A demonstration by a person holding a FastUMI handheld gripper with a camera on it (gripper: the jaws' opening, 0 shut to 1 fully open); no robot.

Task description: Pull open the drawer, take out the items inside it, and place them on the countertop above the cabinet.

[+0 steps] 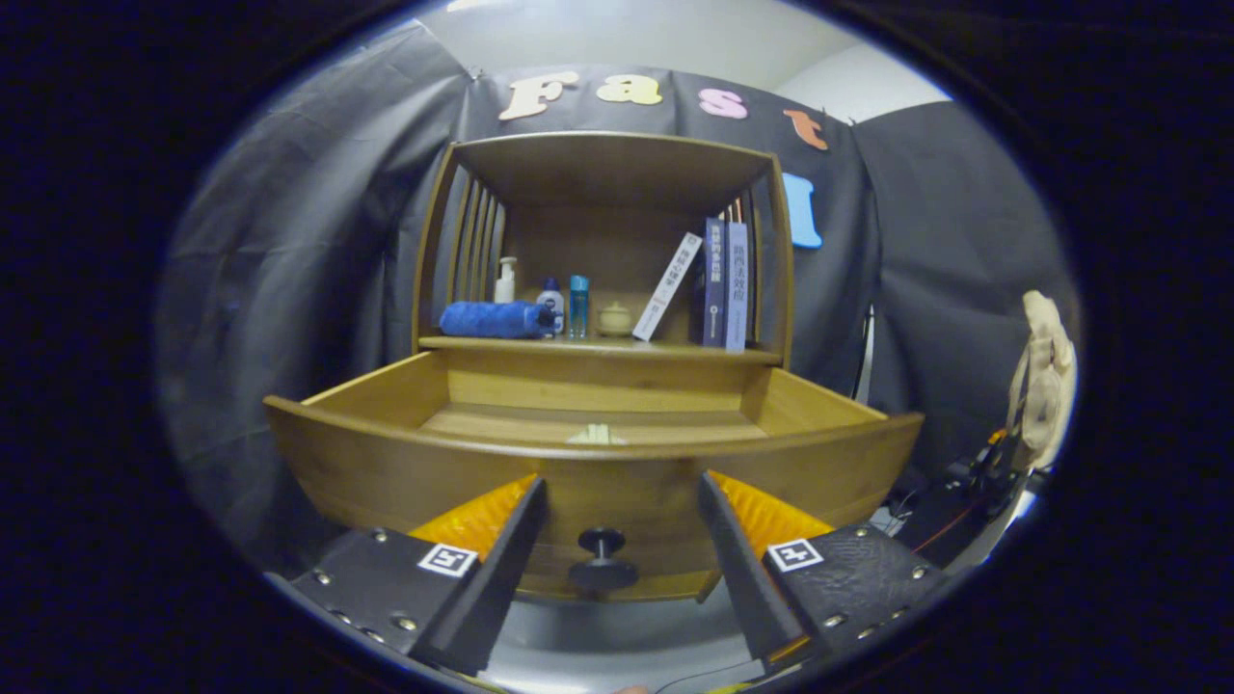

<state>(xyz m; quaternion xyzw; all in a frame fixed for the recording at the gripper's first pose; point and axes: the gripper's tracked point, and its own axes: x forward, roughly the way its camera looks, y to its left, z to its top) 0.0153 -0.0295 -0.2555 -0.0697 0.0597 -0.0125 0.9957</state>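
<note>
We see a smooth, satin-finished wooden drawer point(424, 463) with a glossy dark knob point(603, 559), beneath a fuzzy blue cloth point(492, 319) and matt black fingers point(501, 559).

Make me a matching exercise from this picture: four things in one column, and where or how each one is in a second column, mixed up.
Things:
1. drawer
2. black knob
3. blue towel
4. white book

Descriptions:
A. leaning against the upright books
B. pulled open
C. rolled up on the countertop, beside the bottles
D. between the fingers of the open gripper, untouched

Pairs: 1-B, 2-D, 3-C, 4-A
</note>
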